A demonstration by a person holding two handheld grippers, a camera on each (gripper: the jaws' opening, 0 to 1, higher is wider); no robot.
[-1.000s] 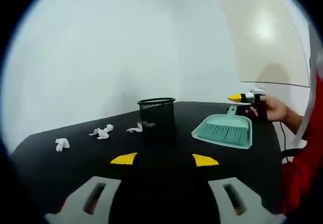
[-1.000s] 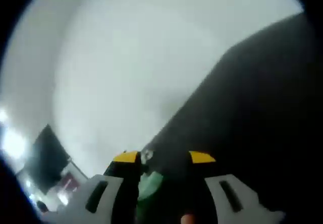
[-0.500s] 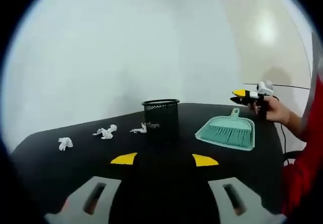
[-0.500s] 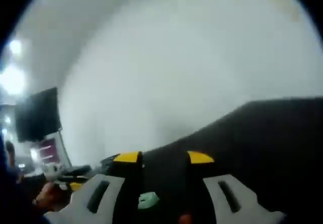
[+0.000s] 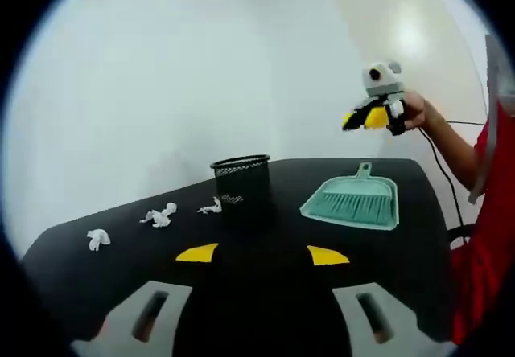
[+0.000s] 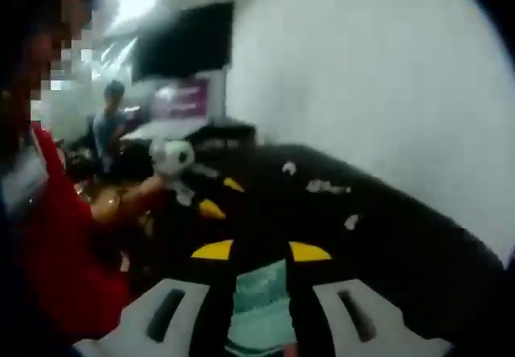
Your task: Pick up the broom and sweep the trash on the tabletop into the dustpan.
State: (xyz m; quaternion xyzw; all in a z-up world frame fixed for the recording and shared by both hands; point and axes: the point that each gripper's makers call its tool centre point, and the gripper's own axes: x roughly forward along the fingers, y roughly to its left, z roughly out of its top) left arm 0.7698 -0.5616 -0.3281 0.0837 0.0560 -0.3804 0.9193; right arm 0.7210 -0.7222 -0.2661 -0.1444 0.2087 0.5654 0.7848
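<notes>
**Grippers both empty, broom not yet picked up**

Left gripper jaws stand wide apart, nothing between them, nothing touched. It hangs low over the near edge of the black table. Right gripper is up in the air, well above the table's far right side, in the person's hand. In the right gripper view its own tips stand partly apart. The teal seen in the gap looks like the broom set lying on the table below, not something clamped. The left gripper view backs this up, since broom and pan both lie flat on the table.

Broom sits nested in the teal dustpan, handle pointing to the far edge, right of the black mesh cup. Trash is three crumpled white paper scraps in a loose row left of the cup, well apart from the pan.

Step in hand, as I judge it: reach for the broom, grasp not begun. Task is near zero, no scrap in the pan.

Next move calls for the right gripper to drop to the broom handle and line its jaws across it. It must close on the broom alone and lift it out of the pan. The left gripper likely needs to take or steady the dustpan. The mesh cup stands between scraps and pan and could block the sweep.
</notes>
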